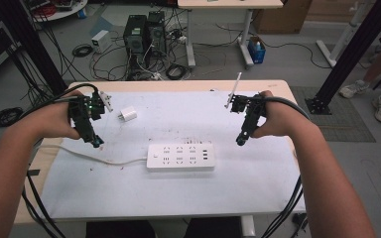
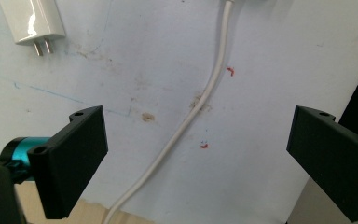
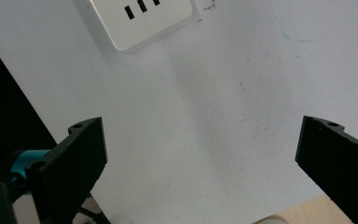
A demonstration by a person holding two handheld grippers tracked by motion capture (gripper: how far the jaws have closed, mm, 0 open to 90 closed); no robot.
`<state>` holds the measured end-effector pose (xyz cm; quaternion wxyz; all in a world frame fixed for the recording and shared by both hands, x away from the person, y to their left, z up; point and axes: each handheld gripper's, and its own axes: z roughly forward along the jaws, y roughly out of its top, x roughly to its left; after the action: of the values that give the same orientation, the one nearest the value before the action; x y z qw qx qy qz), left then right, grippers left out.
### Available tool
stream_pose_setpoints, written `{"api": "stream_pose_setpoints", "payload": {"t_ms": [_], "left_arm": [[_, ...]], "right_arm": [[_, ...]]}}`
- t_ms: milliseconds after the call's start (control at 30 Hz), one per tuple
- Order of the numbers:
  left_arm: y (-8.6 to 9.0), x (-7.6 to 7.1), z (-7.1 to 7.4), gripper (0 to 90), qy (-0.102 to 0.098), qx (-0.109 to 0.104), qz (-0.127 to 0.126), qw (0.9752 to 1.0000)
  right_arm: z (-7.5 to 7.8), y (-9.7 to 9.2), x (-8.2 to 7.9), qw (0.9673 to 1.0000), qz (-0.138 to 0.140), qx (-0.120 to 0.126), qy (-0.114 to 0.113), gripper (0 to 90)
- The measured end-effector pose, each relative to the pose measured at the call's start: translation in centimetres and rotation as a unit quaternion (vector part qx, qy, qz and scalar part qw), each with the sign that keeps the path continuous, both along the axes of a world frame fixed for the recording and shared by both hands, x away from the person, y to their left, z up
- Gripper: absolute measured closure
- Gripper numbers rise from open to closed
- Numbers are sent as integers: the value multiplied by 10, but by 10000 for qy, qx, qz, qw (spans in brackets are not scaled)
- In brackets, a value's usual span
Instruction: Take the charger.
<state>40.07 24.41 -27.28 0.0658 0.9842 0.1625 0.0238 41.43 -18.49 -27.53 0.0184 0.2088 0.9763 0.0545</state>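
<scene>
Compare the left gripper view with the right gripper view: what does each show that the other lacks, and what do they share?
Left gripper view: a white charger plug with two prongs, and the white cord running between the open left gripper jaws. Right gripper view: a corner of the white power strip with its slots, beyond the open right gripper. Shared: wide-apart black jaws holding nothing, over the marked white table cover.

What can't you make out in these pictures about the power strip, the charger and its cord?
- Power strip: in the right gripper view the top edge cuts it to one corner.
- Charger: high view, too small to see its prongs; left gripper view, top cut off.
- Cord: the far end runs off the table's left edge, so where it ends is hidden.
</scene>
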Motion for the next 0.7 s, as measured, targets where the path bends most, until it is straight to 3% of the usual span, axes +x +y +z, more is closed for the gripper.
{"api": "stream_pose_setpoints", "payload": {"t_ms": [367,600,700], "left_arm": [[-2,7,0,51,-21,-140,185,9997],[4,14,0,51,-178,-300,556,9978],[8,20,-2,51,-338,-500,774,9952]], "right_arm": [[-2,-1,4,10000,9,4,-40,13],[-2,0,3,9999,-37,23,-95,13],[-2,0,3,9999,-18,46,-130,13]]}}
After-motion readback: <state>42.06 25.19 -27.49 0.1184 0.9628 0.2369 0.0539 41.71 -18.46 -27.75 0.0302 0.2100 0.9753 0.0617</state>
